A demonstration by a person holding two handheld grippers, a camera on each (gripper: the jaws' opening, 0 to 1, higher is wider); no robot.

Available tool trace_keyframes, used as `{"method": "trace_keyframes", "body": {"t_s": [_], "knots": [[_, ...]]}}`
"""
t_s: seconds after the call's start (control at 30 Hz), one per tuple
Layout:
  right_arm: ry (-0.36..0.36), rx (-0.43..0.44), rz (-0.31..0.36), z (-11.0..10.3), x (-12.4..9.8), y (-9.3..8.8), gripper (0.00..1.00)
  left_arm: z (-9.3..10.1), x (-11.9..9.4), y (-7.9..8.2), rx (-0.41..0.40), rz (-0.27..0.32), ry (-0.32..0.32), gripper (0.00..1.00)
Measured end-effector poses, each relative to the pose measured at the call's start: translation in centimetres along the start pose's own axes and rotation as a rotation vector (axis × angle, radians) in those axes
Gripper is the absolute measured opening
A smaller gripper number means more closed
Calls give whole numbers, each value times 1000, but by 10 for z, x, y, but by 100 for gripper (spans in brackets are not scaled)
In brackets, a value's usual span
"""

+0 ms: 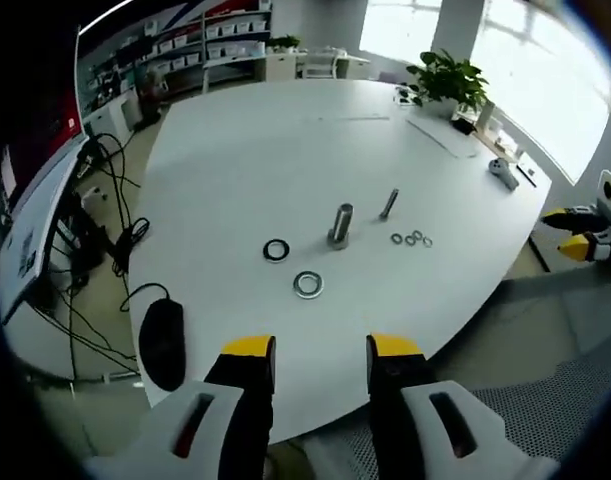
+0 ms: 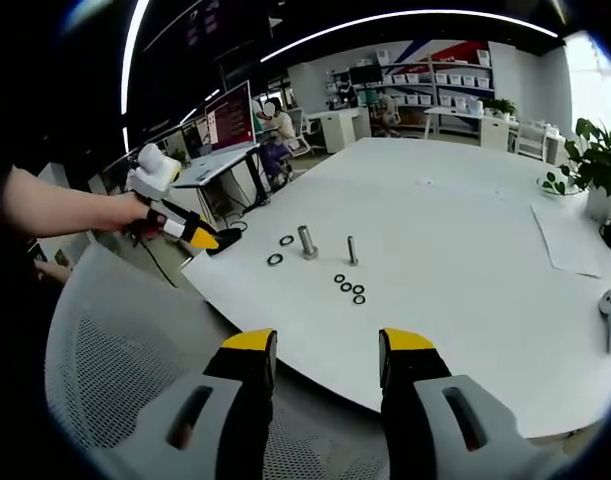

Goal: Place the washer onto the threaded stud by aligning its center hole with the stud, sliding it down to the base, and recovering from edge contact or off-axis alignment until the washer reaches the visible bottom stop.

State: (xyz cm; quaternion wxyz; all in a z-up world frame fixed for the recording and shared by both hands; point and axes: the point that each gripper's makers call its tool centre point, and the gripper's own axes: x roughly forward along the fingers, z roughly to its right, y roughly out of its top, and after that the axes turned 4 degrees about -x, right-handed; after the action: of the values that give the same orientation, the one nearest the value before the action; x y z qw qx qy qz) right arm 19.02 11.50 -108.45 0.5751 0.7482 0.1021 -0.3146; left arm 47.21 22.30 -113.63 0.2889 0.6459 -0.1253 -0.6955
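The steel washer [image 1: 308, 284] lies flat on the white table [image 1: 285, 160] at seven o'clock of the threaded stud [image 1: 341, 224], thin, stiff and probably slippery, best pinched across its rim; both tongs [image 1: 320, 352] [image 2: 325, 350] gape empty.

I worked at a large white table [image 1: 285, 150] with a rounded near edge. Near that edge lay a silver washer [image 1: 308, 284] and, just beyond it, a dark ring washer [image 1: 276, 250]. A thick threaded stud [image 1: 341, 224] stood upright toward the middle, with a thinner bolt [image 1: 389, 204] upright beside it. A cluster of small washers [image 1: 412, 239] lay close to the bolt. A potted plant [image 1: 446, 82] sat at the far edge, sheets of paper [image 1: 440, 135] lay near it, and a white controller [image 1: 503, 172] rested by the side edge.
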Motion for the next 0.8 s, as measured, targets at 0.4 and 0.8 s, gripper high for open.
{"method": "trace_keyframes", "body": {"t_s": [0.4,0.8], "knots": [[17,-8,-3,-3,0,-1,44,-14,25,4,-39,-48,-7,35],[10,-17,-18,-2,1,-3,44,-30,51,-10,-98,-104,-6,35]]}}
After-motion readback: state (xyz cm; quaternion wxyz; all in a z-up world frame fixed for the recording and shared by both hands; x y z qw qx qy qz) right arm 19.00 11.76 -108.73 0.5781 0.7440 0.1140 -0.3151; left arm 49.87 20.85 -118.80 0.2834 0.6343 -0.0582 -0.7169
